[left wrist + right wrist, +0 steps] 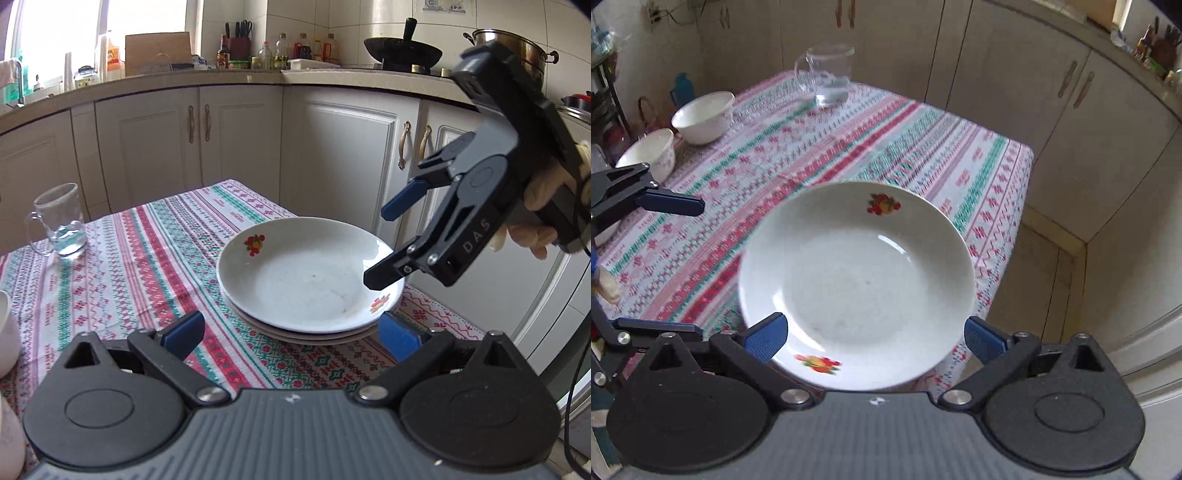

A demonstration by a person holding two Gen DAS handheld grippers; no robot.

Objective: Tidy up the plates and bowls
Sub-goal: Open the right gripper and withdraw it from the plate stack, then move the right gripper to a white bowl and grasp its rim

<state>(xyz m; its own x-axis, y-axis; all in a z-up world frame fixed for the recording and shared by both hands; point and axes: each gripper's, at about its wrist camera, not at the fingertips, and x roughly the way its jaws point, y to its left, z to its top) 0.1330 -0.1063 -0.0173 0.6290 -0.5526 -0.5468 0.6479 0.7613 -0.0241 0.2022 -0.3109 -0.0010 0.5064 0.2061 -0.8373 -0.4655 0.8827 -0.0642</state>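
Both tongs stand spread and grip nothing: the left tongs [291, 334] sit just short of the stack of plates [308, 275], the right tongs [875, 339] above its near rim. Beyond the stack, on the patterned bench [923, 147], stand a glass mug [827, 75] and two white bowls [703, 116].

We see three stacked white plates [308, 280], top one fruit-printed at eleven and five o'clock, and two empty white bowls [703, 116] upright at ten o'clock.
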